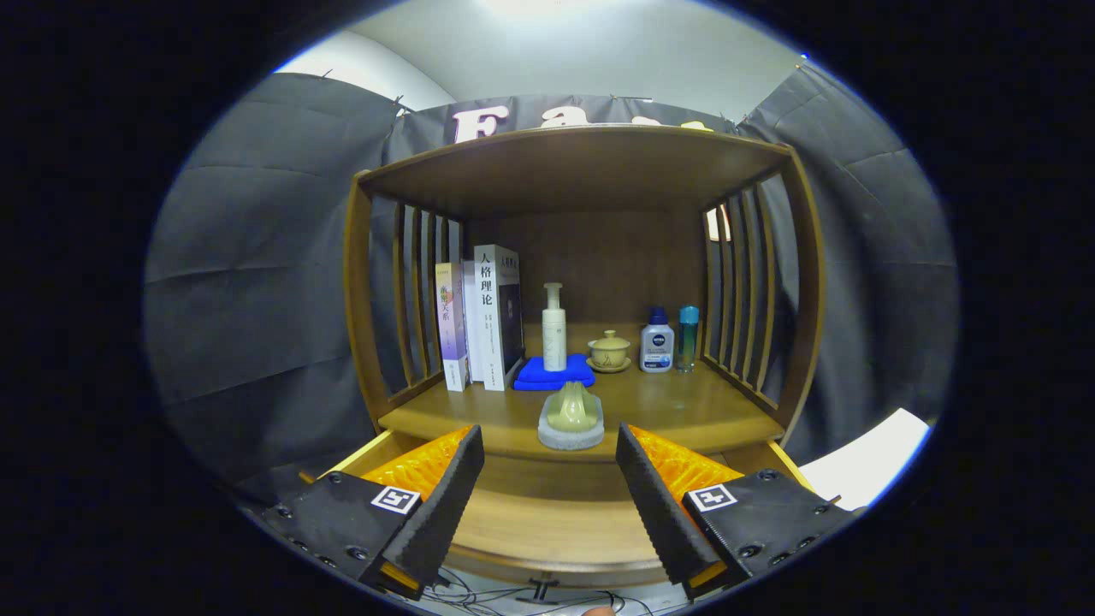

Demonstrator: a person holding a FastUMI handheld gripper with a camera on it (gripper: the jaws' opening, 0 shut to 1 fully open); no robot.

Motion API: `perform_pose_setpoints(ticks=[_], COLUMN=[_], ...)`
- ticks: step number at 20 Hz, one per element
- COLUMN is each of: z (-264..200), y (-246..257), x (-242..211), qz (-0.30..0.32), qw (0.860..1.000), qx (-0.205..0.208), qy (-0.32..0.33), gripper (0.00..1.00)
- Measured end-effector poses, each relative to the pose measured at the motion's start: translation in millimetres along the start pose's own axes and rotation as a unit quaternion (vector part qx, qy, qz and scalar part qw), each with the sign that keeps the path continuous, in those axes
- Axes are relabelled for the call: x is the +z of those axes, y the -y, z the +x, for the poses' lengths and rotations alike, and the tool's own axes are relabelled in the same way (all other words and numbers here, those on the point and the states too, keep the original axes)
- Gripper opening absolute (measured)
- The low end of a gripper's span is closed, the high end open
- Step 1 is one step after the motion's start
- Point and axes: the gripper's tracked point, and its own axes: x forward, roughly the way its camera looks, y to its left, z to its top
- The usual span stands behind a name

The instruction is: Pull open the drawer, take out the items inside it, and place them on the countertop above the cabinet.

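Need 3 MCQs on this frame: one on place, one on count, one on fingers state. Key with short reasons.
1. Where does the green ornament on its grey base stand?
A. at the countertop's front edge, just ahead of the fingers
B. inside the drawer
C. on the blue cloth

2. How many books stand upright at the shelf's left?
A. one
B. three
C. six

3. How do the fingers stand?
A. shut on the ornament
B. open, holding nothing
C. shut on a bottle

Key: A, it sits at the front edge; B, three spines show; B, a wide gap with bare wood between them.
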Motion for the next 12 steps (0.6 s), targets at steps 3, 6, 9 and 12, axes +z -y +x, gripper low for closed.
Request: perform_pose_setpoints(ticks=[3, 6, 9, 12], z=[-19, -32, -44, -50], y=[4, 4, 0, -9], x=[-20, -41, -71, -100], qz=[0.002, 0.001, -0.011, -0.017], qw=[1.0, 1.0, 1.0, 0.999], qx=[-0.008, -0.01, -0.007, -0.001], qy=[0.003, -0.002, -0.022, -0.046], gripper=[0.98, 0.98, 0.98, 0.98])
